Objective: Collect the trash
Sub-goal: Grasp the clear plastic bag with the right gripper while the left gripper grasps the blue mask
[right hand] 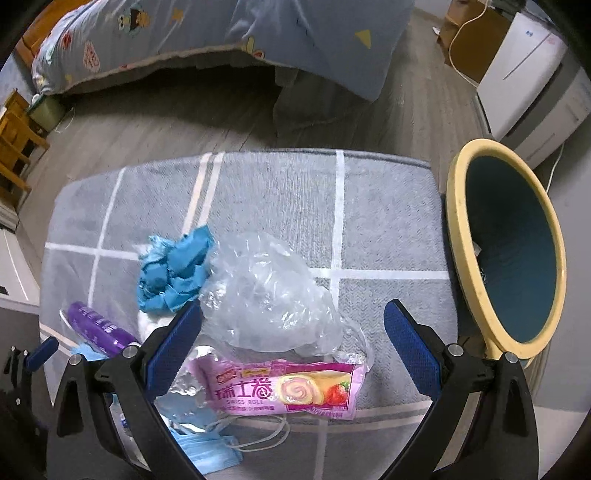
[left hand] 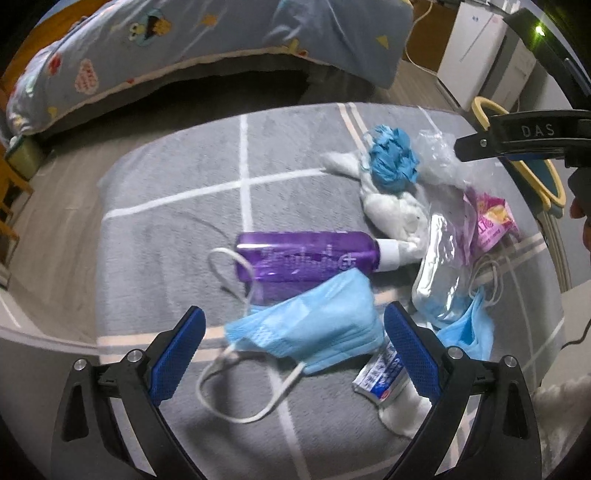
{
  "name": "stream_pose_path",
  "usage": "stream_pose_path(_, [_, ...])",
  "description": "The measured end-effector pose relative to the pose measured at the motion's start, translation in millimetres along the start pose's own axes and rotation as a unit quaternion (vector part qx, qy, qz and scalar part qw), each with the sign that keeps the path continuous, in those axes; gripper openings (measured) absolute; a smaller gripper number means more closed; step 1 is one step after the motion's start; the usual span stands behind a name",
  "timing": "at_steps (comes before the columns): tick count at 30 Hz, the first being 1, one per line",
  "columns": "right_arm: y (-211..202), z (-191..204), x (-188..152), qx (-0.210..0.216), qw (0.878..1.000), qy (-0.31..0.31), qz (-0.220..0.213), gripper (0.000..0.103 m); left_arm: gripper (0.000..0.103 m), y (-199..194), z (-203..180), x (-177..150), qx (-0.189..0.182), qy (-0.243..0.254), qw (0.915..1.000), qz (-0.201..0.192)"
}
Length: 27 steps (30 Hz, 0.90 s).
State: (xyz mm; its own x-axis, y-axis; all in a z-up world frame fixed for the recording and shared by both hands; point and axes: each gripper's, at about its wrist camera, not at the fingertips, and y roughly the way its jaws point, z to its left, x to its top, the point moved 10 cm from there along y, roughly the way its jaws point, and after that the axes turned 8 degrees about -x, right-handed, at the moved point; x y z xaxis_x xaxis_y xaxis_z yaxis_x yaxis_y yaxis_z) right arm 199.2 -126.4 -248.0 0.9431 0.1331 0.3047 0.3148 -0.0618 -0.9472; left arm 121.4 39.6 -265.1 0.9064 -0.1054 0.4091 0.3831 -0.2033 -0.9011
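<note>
Trash lies on a grey rug (left hand: pixel 177 177). In the left wrist view my left gripper (left hand: pixel 293 323) is open above a blue face mask (left hand: pixel 310 325) that lies over a purple bottle (left hand: pixel 306 254). A toothpaste tube (left hand: pixel 380 373), white tissues (left hand: pixel 395 210), crumpled blue paper (left hand: pixel 391 158) and a second mask (left hand: pixel 469 332) lie nearby. In the right wrist view my right gripper (right hand: pixel 293 319) is open over a clear plastic bag (right hand: pixel 269 291) and a pink Swiss roll wrapper (right hand: pixel 284 387). The yellow-rimmed bin (right hand: pixel 458 206) stands at the right.
A bed with a patterned blue quilt (right hand: pixel 221 33) runs along the back. A white appliance (right hand: pixel 532 85) and a cable stand at the far right. Wooden furniture (right hand: pixel 11 140) is at the left. Bare wood floor lies between rug and bed.
</note>
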Motion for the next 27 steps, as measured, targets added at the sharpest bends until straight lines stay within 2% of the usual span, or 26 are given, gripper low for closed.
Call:
stream_pose_path(2, [5,0,-2,0.001,1.000,-0.003,0.007,0.096,0.094,4,-3,-1,0.001,0.004,1.0000,0.006])
stream_pose_path(4, [8,1,-4,0.005,1.000,-0.006,0.012,0.082,0.091,9,-5,-2,0.003,0.011,0.9998,0.015])
stream_pose_path(5, [10,1,-5,0.007,1.000,-0.008,0.017,0.078,0.084,11,-7,-3,0.002,0.014,0.9997,0.019])
stream_pose_path(7, [12,2,-6,0.015,1.000,-0.010,0.023,0.063,0.076,14,-9,-4,-0.002,0.017,0.9995,0.026])
stream_pose_path(10, [12,3,-8,0.025,0.999,-0.010,0.027,0.044,0.067,14,-11,-4,-0.009,0.017,0.9995,0.026])
stream_pose_path(13, [9,3,-8,0.028,0.999,-0.014,0.023,0.036,0.059,10,-13,-2,-0.014,0.020,0.9995,0.020])
stream_pose_path(15, [5,-2,-7,0.031,0.999,-0.012,0.019,0.035,0.055,8,-15,-1,-0.017,0.021,0.9995,0.019])
stream_pose_path(19, [-7,-16,-4,0.037,0.999,0.006,0.007,0.033,0.037,-2,-19,3,-0.027,0.015,0.9995,0.006])
stream_pose_path(27, [-41,-37,3,0.062,0.997,0.041,-0.028,0.032,0.027,-32,-31,21,-0.032,0.023,0.9984,-0.040])
